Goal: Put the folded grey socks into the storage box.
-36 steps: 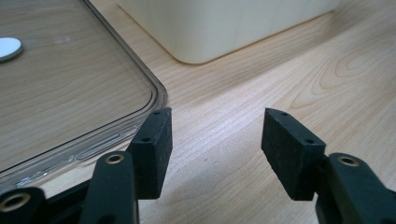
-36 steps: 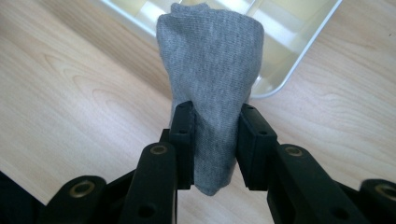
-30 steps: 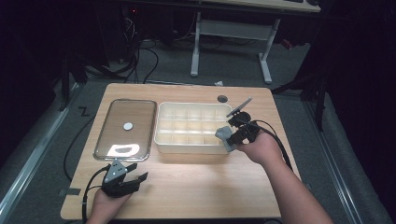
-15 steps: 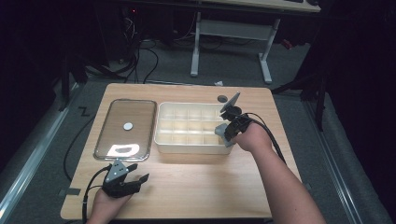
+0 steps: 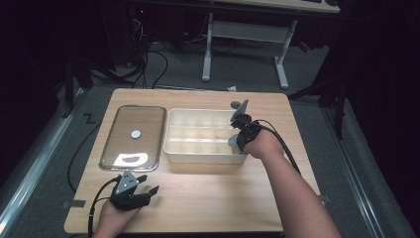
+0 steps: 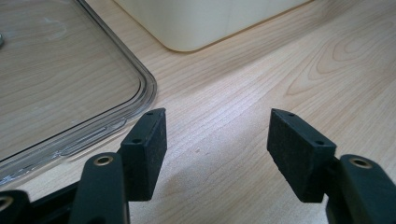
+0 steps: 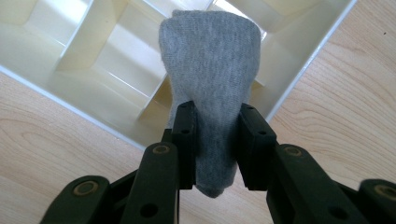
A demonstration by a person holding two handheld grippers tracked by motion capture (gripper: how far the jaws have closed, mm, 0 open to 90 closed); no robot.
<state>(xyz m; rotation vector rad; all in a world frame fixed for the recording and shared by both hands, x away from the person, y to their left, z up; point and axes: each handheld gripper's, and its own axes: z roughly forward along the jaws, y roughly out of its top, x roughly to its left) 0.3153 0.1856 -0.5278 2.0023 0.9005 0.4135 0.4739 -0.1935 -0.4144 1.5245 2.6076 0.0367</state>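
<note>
High view overlooks the table (image 5: 208,198); both close tool views share its divided tray (image 5: 171,148).

Right tool (image 7: 215,140) clamped, forearm stretched forward; left tool (image 6: 217,149) jaws spread, resting low near body.

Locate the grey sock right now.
Grey sock is clamped in the right gripper, over the right end of the cream divided box in the high view.
</note>
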